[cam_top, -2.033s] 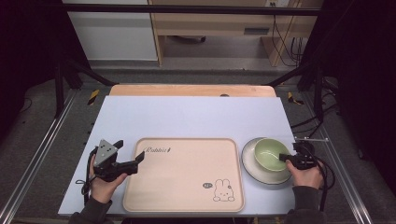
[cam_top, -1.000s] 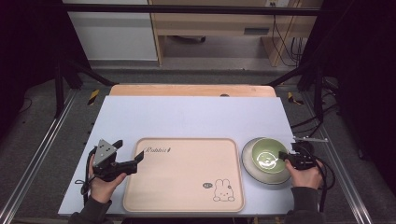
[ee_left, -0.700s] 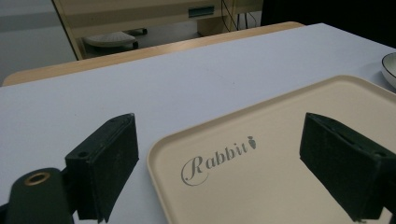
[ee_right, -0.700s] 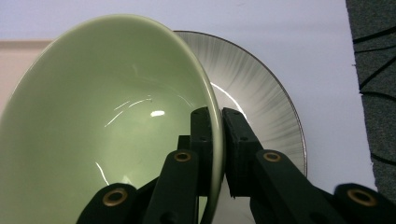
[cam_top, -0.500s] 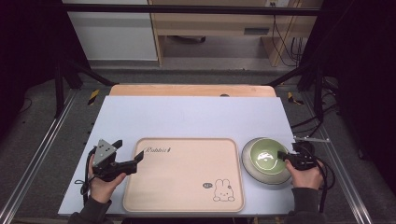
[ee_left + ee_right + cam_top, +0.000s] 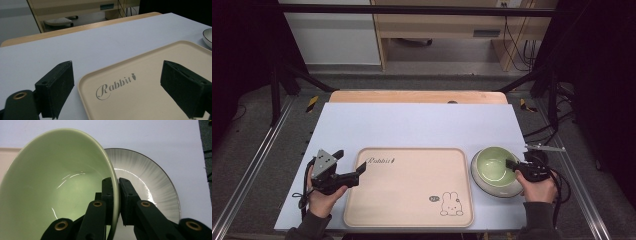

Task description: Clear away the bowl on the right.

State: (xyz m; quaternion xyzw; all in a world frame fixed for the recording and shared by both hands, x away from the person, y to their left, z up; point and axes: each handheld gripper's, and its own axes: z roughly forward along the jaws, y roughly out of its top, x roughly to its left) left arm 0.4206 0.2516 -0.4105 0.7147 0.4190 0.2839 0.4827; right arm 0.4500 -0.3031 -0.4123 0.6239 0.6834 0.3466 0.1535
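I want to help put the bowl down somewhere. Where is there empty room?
The whole beige rabbit-print tray is bare, between the left tool and the white ribbed plate. The pale blue tabletop behind the tray is also free. It is crowded at the right: the right tool pinches the green ceramic bowl over the plate.

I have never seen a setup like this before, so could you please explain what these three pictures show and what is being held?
A person at a table holds a hand-operated two-jaw gripper in each hand. The high view looks down from above. The other two come from cameras riding on each gripper, looking along its black jaws. On the pale table cover lies a beige tray printed with "Rabbit" and a bunny. Right of it a green bowl sits over a ribbed grey plate. The right gripper is clamped on the bowl's rim, one jaw inside, one outside. The left gripper is open, holding nothing, its jaws either side of the tray's corner.
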